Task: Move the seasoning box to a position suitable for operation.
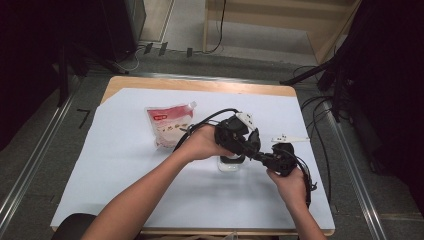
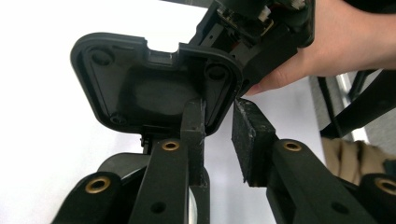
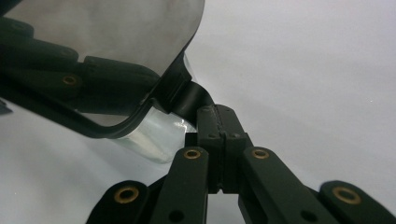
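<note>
A clear container (image 1: pixel 231 164) stands on the white sheet near the table's middle. Its black lid (image 2: pixel 140 84) is tilted up, with the underside facing the left gripper view. My right gripper (image 3: pixel 219 116) is shut on the lid's black tab (image 3: pixel 189 100), just above the clear container (image 3: pixel 149 135). My left gripper (image 2: pixel 218 126) is open, and the lid's corner sits right above the gap between its fingers. In the high view the left gripper (image 1: pixel 252 145) and the right gripper (image 1: pixel 257 156) meet over the container.
A red-and-white pouch (image 1: pixel 170 125) lies to the left of the hands. The white sheet (image 1: pixel 125 190) covers most of the wooden table (image 1: pixel 200 85). Cables (image 1: pixel 320 125) trail off the right side.
</note>
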Tool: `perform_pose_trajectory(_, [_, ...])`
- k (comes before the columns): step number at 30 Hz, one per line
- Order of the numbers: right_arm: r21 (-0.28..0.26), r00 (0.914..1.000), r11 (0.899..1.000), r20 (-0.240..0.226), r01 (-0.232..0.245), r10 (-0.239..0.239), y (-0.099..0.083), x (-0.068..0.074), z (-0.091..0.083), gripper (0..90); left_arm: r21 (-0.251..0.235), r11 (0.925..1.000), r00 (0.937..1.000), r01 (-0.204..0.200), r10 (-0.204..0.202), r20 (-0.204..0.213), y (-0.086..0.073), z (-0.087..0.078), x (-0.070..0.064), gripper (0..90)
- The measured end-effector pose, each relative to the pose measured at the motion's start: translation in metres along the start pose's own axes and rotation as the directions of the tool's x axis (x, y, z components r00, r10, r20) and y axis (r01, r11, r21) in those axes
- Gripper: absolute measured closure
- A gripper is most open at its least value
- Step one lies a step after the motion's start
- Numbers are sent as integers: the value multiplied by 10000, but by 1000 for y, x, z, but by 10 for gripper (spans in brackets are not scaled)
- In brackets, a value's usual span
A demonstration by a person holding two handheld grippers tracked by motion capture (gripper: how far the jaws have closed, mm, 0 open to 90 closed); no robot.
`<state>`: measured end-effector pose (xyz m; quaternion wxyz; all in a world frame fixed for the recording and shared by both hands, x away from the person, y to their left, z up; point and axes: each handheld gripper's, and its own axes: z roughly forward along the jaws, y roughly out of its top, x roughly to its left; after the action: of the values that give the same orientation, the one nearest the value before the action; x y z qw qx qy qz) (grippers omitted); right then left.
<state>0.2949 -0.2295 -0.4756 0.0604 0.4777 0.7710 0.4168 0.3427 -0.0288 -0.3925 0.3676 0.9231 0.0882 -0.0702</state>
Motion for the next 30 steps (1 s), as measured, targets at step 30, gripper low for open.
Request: perform_pose_trajectory(30, [-281,9766,9868,-1420,1593,-1617,-24,66,-15,566,-880,9713,9704,2208,-2278,-803,-77,-60,-2,439])
